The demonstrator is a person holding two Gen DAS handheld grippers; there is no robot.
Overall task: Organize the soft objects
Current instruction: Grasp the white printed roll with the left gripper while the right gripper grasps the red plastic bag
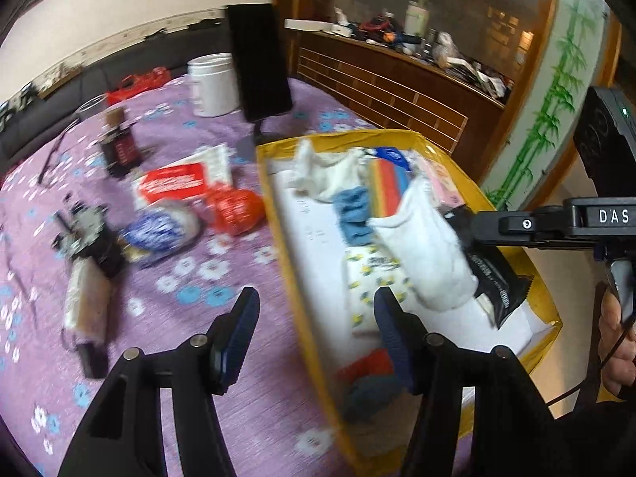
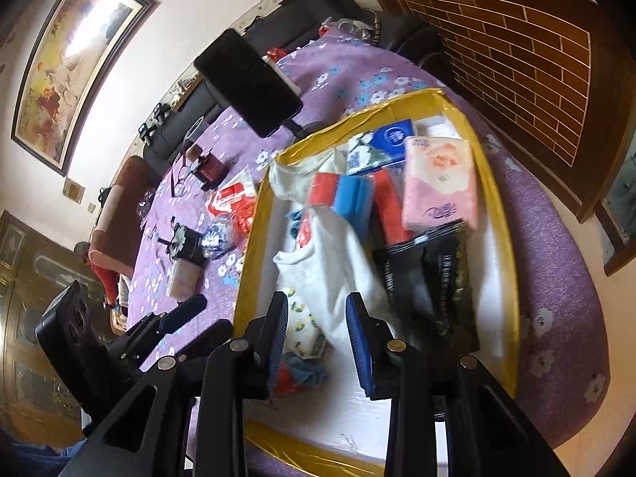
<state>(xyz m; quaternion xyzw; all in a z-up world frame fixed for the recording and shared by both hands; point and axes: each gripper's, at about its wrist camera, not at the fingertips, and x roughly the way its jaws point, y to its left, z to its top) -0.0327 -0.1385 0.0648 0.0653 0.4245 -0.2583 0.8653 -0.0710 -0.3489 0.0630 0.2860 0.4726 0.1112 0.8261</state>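
- Soft objects: a white cloth (image 2: pixel 334 254), blue towel (image 1: pixel 353 214), pink tissue pack (image 2: pixel 441 183) and black packet (image 2: pixel 433 278) lie piled in the gold-rimmed tray (image 2: pixel 499 206), which fills the centre of the right-wrist view.
- Tray: rests on the purple flowered cover (image 1: pixel 190 278); its near left rim crosses the lower middle of the left-wrist view.
- Left gripper (image 1: pixel 314 318): fingers apart, empty, straddling the tray's left rim at lower centre.
- Right gripper (image 2: pixel 316 330): fingers apart with the white cloth's lower end showing between them; whether they touch it cannot be told.
- Outside the tray, centre left of the left-wrist view: red bag (image 1: pixel 238 210) and blue-white bundle (image 1: pixel 163 230) on the cover.
- Upper centre: dark phone (image 1: pixel 260 59) on a stand.
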